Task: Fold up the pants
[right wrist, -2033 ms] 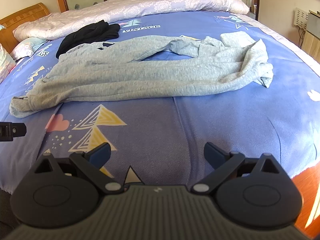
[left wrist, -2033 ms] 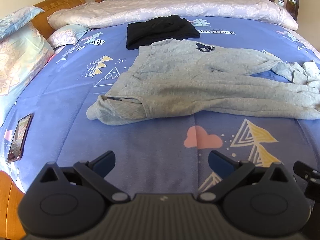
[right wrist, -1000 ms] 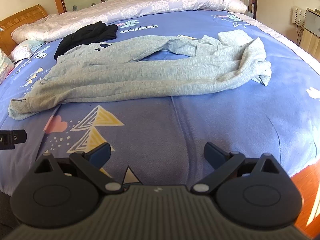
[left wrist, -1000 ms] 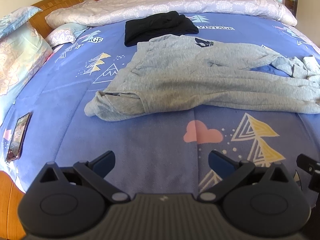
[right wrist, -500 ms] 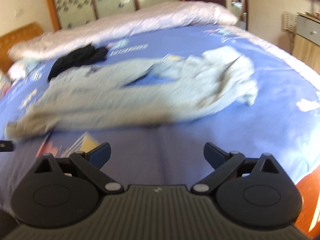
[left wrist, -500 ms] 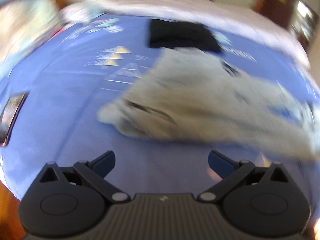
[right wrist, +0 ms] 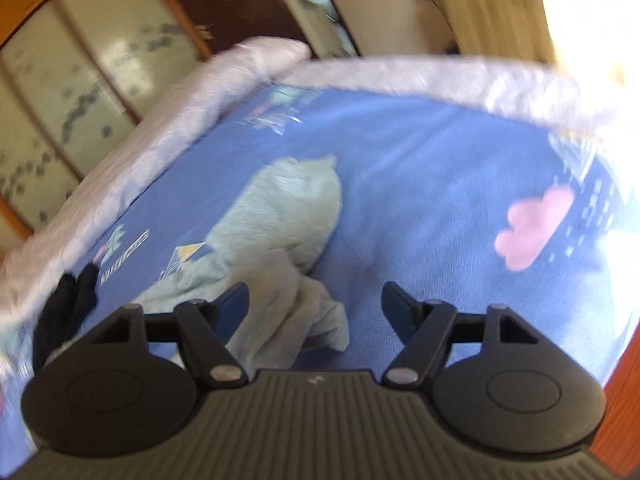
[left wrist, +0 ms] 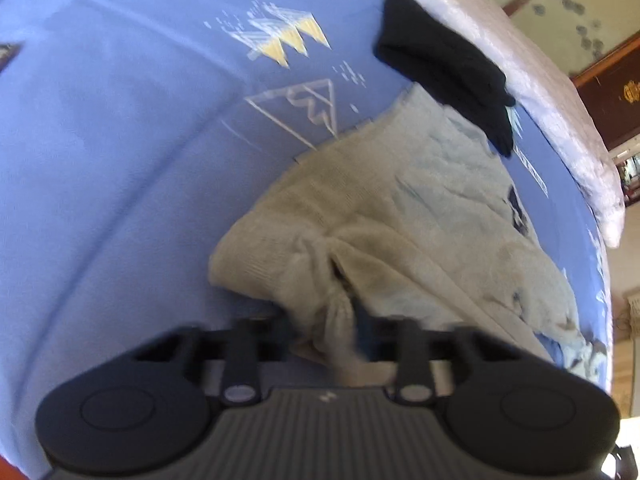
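Left gripper (left wrist: 326, 330): jaws have just closed, clamped on a bunched fold of the grey pants (left wrist: 400, 216) at the waistband end. Fabric pinched between the pads and puckered toward them, so likely a real grip, not a graze. Blurred, so exact bite depth unclear.

Right gripper (right wrist: 314, 300): jaws have just been narrowing but not clamped yet; gap visible. Crumpled leg-end cloth lies between them, nearer the left-hand pad, possibly touching it; nothing held.

Pants location: spread lengthwise across the blue bedspread (left wrist: 120, 160), waist end at left gripper, leg ends heaped under right gripper (right wrist: 288, 216). One end per hand, presumably to lift and straighten before the first fold.

Beyond: black garment (left wrist: 448, 68) touching the far edge of the pants, overlapping slightly in left wrist view; risk of dragging along on the lift. Pale quilt (right wrist: 132, 144) rolled along the far side of the bed, well apart from the leg ends.

Judgement: grasp stage, fold not started. Next: finish right-side closure on a cuff rather than loose bunch.
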The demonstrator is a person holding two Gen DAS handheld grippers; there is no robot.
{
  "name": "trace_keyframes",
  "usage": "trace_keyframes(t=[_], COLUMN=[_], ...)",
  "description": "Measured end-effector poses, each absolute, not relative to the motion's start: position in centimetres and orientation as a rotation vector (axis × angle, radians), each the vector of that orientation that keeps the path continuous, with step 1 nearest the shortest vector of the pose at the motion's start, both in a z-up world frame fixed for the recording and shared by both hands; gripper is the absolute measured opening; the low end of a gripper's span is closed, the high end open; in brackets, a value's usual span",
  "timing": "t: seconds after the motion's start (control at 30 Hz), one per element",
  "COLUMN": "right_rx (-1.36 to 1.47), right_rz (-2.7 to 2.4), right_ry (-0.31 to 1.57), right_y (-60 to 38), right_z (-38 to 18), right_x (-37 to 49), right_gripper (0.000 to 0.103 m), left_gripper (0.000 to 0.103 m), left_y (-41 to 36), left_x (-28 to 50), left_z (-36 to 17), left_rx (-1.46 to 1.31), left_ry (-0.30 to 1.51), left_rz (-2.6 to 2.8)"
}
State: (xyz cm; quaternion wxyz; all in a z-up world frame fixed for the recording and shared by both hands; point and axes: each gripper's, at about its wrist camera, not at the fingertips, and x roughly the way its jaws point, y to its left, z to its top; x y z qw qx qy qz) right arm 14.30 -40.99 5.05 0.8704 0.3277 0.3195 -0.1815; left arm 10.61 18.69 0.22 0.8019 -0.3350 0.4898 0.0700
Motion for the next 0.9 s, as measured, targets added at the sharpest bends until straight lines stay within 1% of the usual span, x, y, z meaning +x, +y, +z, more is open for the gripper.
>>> trace_keyframes(t=[0.1,0.2,0.33,0.4,0.43,0.47,0.5,0.53,0.57,0.6,0.67,0.73,0.83,0.9], right_rx=[0.733,0.637,0.3,0.103,0.019,-0.045,-0.081,-0.072,-0.018,0.077,0.344,0.535,0.569,0.56], right_rz=[-0.371,-0.336,-0.215,-0.159,-0.143,-0.132,-0.14,-0.144,-0.16,-0.157,-0.116,-0.136,-0.229,-0.268], right_ry=[0.632,0.601,0.773,0.878,0.93,0.992,1.045,1.066,1.026,0.943,0.726,0.517,0.384,0.389], right_y=[-41.7,-41.2,-37.7,-35.4,-34.6,-34.2,-34.0,-34.4,-35.0,-36.1,-39.4,-43.1,-46.6,-47.9], right_z=[5.7,8.4,9.8,9.0,8.2,7.2,6.3,6.1,6.8,8.4,12.1,14.3,14.5,12.5], right_x=[15.9,17.6,22.4,24.6,25.5,26.3,26.6,26.6,26.1,25.1,21.8,17.6,12.1,9.4], right_gripper=[0.072,0.073,0.073,0.073,0.071,0.067,0.03,0.009,0.009,0.009,0.009,0.009,0.009,0.011], left_gripper=[0.014,0.014,0.014,0.014,0.014,0.014,0.014,0.014,0.014,0.014,0.014,0.014,0.015,0.015], left_y=[18.0,18.6,20.2,20.8,21.1,21.4,21.6,21.8,22.0,22.1,22.0,21.7,21.0,20.5], left_x=[9.7,7.1,3.1,1.3,0.7,0.1,-0.3,-0.5,-0.5,-0.4,-0.1,0.3,0.4,0.5], left_z=[1.8,4.1,5.8,6.0,5.9,5.8,5.7,5.7,5.6,5.7,5.8,6.1,5.8,5.2], left_rx=[-0.67,-0.687,-0.736,-0.753,-0.763,-0.774,-0.778,-0.779,-0.78,-0.781,-0.775,-0.75,-0.76,-0.736], left_ry=[1.015,0.969,0.942,0.946,0.947,0.949,0.95,0.95,0.95,0.949,0.947,0.943,0.948,0.965], left_rz=[0.148,0.109,0.09,0.099,0.103,0.106,0.11,0.117,0.121,0.122,0.115,0.103,0.05,0.052])
